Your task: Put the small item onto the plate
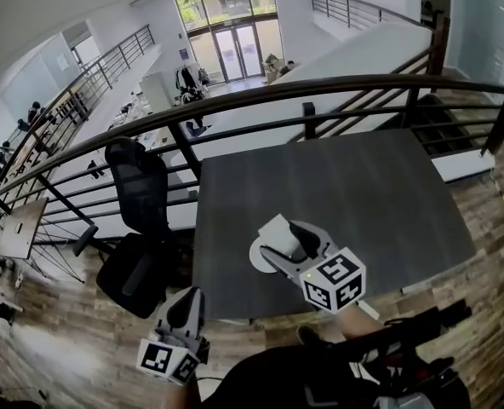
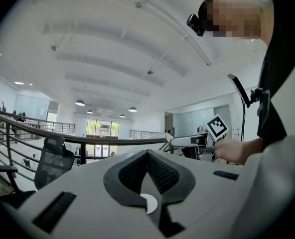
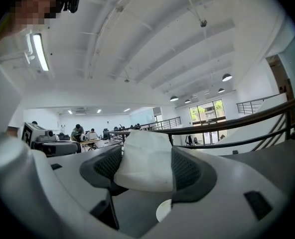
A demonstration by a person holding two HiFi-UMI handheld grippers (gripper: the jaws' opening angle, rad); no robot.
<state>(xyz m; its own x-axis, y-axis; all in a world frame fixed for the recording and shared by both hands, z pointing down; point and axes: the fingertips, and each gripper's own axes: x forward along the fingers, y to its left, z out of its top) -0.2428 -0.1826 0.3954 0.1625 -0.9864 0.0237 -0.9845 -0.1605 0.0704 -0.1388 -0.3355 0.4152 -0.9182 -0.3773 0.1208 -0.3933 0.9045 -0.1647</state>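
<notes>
The right gripper (image 1: 284, 244) pinches the small white item (image 3: 147, 158) across its middle over the white plate (image 1: 255, 259) near the dark table's (image 1: 363, 194) near edge; it looks light, soft and easily crushed, so a gentle squeeze should suffice, while the left gripper (image 1: 186, 301) hangs at the near left with its jaws pressed together on nothing.

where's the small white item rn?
Head view, centre: small white item clamped in the right gripper, over the plate near the front edge of the table.

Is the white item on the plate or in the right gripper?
Held: the right gripper is clamped on the white item, beside the plate.
</notes>
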